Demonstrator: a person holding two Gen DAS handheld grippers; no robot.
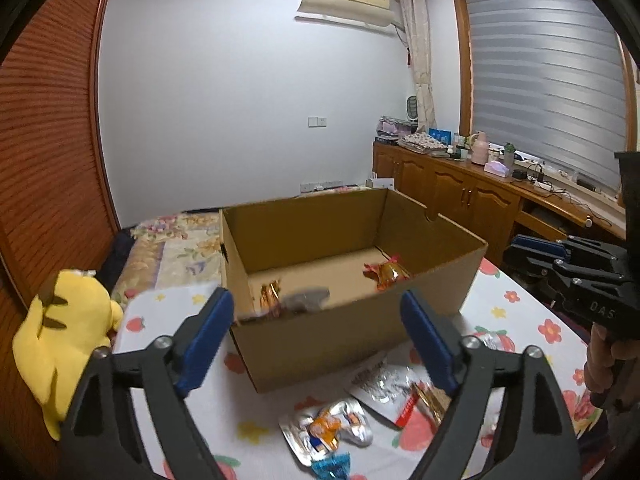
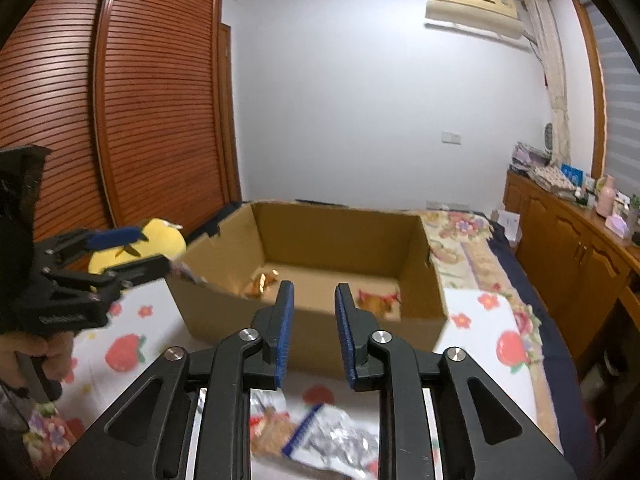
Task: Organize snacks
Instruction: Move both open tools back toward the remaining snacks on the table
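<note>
One open brown cardboard box [image 1: 352, 280] is seen ahead of both tongs, standing on the table under a white cloth printed with red fruit and flowers [image 1: 520, 312]. Inside the box two gold-and-red wrapped snacks are counted: one [image 1: 386, 274] ahead and slightly right of the left tongs' centre, one [image 1: 269, 295] just beyond the left blue pad; a blurred dark grey packet [image 1: 306, 298] is seen at the near wall, just ahead of the left tongs [image 1: 318, 340], and whether it lies inside cannot be told. The left tongs are spread wide with nothing between the pads, held above the box's near rim. The right tongs [image 2: 314, 332] are narrowly parted and empty, with the near box wall showing in the gap.

On the cloth below and before the tongs, at least three loose packets are counted: a silver packet with an orange figure [image 1: 326, 430], a small blue wrapper [image 1: 332, 466] touching its lower edge, and a silver-and-white pouch with a red strip [image 1: 394, 390] under the left tongs' right finger. One yellow plush toy with black markings [image 1: 64, 340] lies at the table's edge, left of the left tongs.

Bare cloth is left on both sides of the box; the box's near rim lies close to both sets of pads. The right edge of the cloth borders a flowered bedspread [image 2: 472, 248]
</note>
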